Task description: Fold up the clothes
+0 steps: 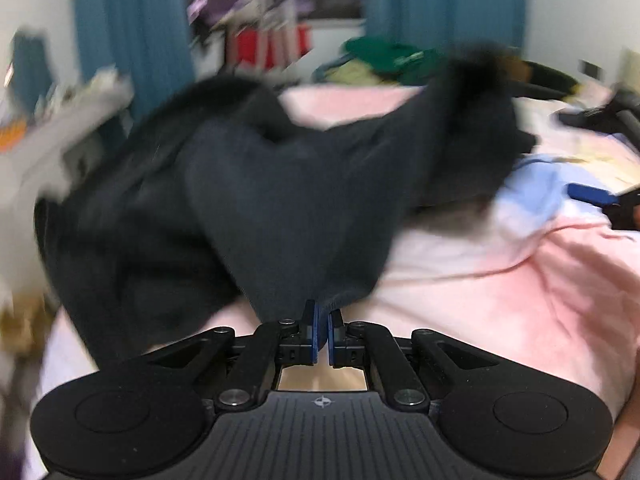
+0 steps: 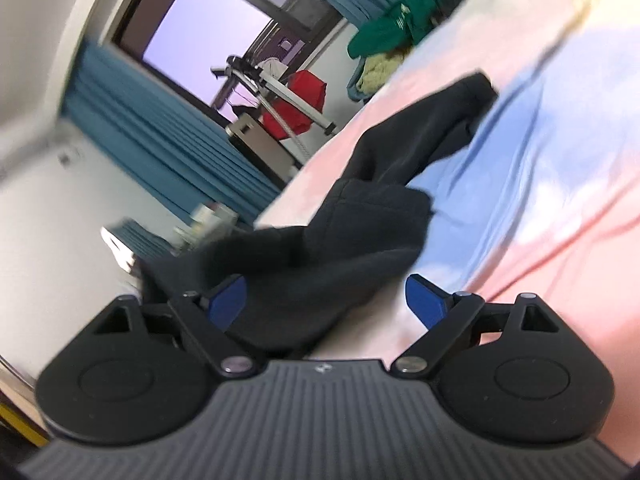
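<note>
The left gripper (image 1: 323, 330) is pinched on an edge of the dark garment (image 1: 280, 200), which billows toward 12 o'clock over the pink bedspread (image 1: 500, 300); blur hides its far end. The right gripper (image 2: 326, 300) gapes wide, seemingly holding nothing, the garment draped across its left pad (image 2: 228, 300). Bare bedspread lies at 3 o'clock.

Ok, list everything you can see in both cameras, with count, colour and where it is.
dark garment: one, black, lifted off the bed, an edge pinched
bedsheet: one, pink and light blue, on the bed
clothes pile: green and yellowish, far end of the bed
curtains: teal, flanking the window
red item: one, by the window; too blurred to identify
left hand-held gripper: shut on the garment
right hand-held gripper: open, garment lying between its fingers
</note>
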A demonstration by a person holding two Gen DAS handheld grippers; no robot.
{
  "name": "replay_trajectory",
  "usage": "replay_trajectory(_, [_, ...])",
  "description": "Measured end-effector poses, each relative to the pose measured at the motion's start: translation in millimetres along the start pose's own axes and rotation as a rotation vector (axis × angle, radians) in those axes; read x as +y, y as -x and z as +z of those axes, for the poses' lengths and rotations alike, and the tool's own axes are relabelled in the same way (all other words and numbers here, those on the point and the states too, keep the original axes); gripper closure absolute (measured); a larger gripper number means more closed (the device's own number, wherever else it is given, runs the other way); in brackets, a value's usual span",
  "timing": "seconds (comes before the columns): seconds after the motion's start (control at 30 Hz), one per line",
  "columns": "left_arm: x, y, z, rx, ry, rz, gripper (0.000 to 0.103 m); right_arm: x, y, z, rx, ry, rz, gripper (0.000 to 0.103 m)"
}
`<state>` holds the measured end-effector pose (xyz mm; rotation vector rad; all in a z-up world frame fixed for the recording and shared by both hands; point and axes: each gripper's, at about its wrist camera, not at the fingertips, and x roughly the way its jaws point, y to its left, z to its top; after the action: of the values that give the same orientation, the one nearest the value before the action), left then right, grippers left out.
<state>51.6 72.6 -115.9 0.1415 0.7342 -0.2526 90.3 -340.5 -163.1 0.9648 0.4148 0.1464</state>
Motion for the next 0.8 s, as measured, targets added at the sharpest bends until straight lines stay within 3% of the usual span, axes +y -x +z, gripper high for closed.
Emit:
replay_trajectory(0.1, [10, -9, -4, 0.018, 0.064, 0.002, 0.099, -7, -6, -1, 0.024, -0.109, 0.036, 0.014])
replay_trajectory(0.17, [13, -15, -2, 0.019, 0.083, -0.007, 0.099, -7, -12, 0, 0.029, -0.111, 0.016, 0.014])
replay_trajectory(0.27, [22, -23, -2, 0.024, 0.124, -0.032, 0.098, -6, -36, 10, 0.038, -0.065, -0.081, 0.014])
replay_trajectory(0.37, [34, -27, 0, 0.025, 0.158, -0.064, 0.098, -4, -67, 24, 0.063, 0.0, -0.199, 0.031])
replay_trajectory(0.43, [40, -32, 0, 0.027, 0.185, -0.082, 0.098, -12, -86, 32, 0.065, 0.002, -0.259, 0.031])
replay_trajectory(0.57, [46, -42, 1, 0.007, 0.221, -0.119, 0.098, -37, -118, 39, 0.061, -0.067, -0.29, 0.032])
replay_trajectory(0.67, [52, -40, 2, -0.034, 0.222, -0.144, 0.099, -31, -121, 43, 0.058, -0.062, -0.238, 0.032])
replay_trajectory(0.73, [56, -45, 5, -0.041, 0.243, -0.157, 0.099, -26, -123, 45, 0.056, -0.059, -0.203, 0.042])
replay_trajectory(0.8, [53, -47, 5, -0.047, 0.229, -0.154, 0.099, -22, -126, 48, 0.054, -0.056, -0.169, 0.079])
